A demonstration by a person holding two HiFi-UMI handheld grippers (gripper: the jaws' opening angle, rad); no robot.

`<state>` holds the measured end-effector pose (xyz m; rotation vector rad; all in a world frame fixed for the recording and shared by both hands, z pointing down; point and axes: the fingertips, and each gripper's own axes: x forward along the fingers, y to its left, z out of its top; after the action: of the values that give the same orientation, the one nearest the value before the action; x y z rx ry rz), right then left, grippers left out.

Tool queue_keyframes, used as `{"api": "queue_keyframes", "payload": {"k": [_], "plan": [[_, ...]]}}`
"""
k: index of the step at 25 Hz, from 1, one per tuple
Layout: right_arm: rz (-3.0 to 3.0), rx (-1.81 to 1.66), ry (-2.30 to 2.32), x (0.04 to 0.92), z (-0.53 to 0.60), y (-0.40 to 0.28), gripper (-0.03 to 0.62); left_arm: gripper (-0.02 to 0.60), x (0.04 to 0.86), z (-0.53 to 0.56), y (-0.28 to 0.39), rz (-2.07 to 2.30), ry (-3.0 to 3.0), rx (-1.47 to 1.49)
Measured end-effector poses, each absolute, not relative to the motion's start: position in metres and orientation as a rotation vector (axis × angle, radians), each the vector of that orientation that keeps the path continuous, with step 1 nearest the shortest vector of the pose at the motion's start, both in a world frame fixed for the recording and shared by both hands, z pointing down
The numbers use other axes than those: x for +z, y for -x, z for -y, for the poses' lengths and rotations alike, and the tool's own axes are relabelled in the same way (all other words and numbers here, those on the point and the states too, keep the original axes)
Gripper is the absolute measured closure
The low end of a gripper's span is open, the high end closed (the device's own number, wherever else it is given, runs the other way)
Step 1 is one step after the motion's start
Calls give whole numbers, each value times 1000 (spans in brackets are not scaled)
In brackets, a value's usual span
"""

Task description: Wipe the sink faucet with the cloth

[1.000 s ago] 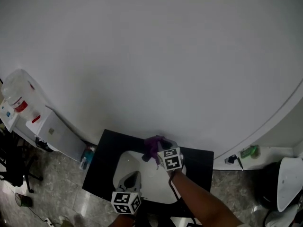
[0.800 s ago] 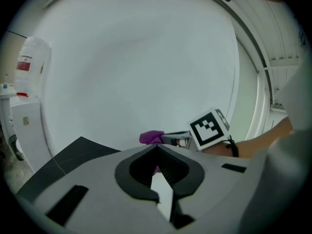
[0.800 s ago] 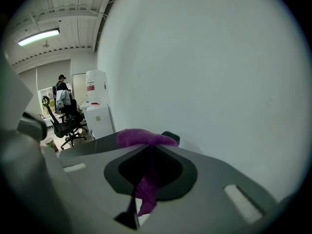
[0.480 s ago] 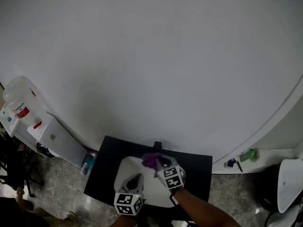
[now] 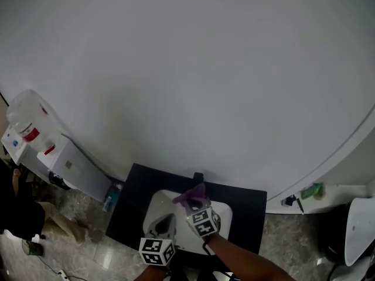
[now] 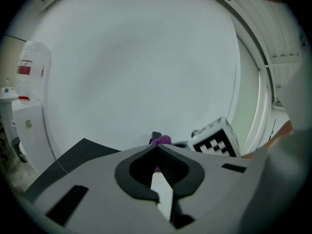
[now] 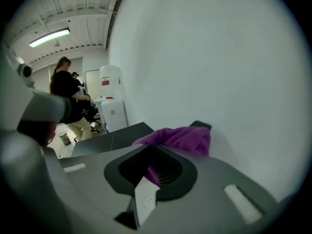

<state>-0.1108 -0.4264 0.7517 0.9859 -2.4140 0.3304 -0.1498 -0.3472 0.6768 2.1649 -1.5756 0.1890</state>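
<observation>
The purple cloth (image 5: 192, 196) hangs bunched over the white sink (image 5: 156, 205), a little short of the dark faucet (image 5: 198, 176) at the back of the black counter (image 5: 130, 206). My right gripper (image 5: 195, 206) is shut on the cloth. In the right gripper view the cloth (image 7: 181, 137) spills out of the jaws of the right gripper (image 7: 151, 149), with the faucet's (image 7: 200, 126) dark top just behind it. My left gripper (image 5: 166, 221) hovers over the sink's left half, shut and holding nothing. In the left gripper view the left gripper (image 6: 156, 146) points at the cloth (image 6: 161, 140) and faucet (image 6: 155, 136).
A plain white wall rises right behind the faucet. A water dispenser (image 5: 30, 130) stands on the floor to the left of the counter. A person (image 7: 66, 95) stands further off on the left. A white ledge with small items (image 5: 307, 191) runs to the right.
My right gripper has drawn the cloth back from the faucet toward me, and the faucet's dark top now shows behind it. The left gripper has stayed over the sink.
</observation>
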Motion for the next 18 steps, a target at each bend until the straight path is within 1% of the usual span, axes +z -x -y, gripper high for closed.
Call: {"api": "queue_keyframes", "payload": {"k": [3,5,9,12,18], "plan": [[2394,390,-977,771,402,119,565,577,673,342,154,1582,-2163,182],[2382,436,-1047,779,412,119,565,577,669,341,155,1587,-2170,181],[2347,422,-1171,786,448,117,565,577,670,343,159,1592,-2175,188],[2354,418,-1157,789,455,123,563,577,675,344,160,1585,-2174,192],[2320,480,-1027,814,394,116,565,577,676,337,157,1557,-2178,191]]}}
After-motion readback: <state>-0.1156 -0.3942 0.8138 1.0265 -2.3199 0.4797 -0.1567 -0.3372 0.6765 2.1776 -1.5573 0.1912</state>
